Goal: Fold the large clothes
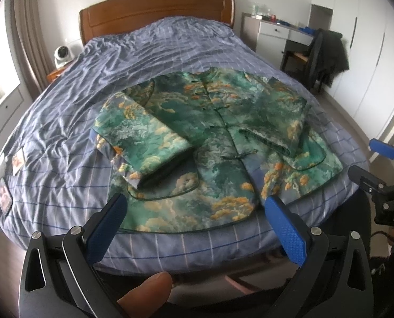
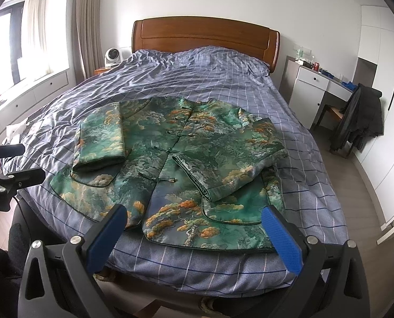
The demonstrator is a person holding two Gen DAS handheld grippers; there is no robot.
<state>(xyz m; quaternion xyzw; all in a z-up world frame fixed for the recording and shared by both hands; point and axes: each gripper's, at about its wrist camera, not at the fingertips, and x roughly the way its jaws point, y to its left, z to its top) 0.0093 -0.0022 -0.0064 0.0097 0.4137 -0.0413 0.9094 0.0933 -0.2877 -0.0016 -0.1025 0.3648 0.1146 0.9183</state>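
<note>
On the checked bedspread (image 2: 223,79), near the foot edge and well short of the wooden headboard (image 2: 204,35), the green patterned jacket (image 2: 170,159) lies face up with its frog fastenings closed. Both sleeves are already folded inward across the front panel: the left sleeve (image 1: 143,137) rests on the jacket's left half, the right sleeve (image 2: 223,169) runs diagonally over its right half. This narrows the garment to body width, which suits a subsequent hem-to-collar fold.

The left gripper (image 1: 194,217) hangs just short of the jacket's hem with its blue pads spread wide and nothing between them. The right gripper (image 2: 194,228) is likewise released and empty, positioned at the hem's right portion. Both are aligned with the hem, probably to pinch its two corners together. The padded fabric appears thick; expect a bulky, springy fold.
</note>
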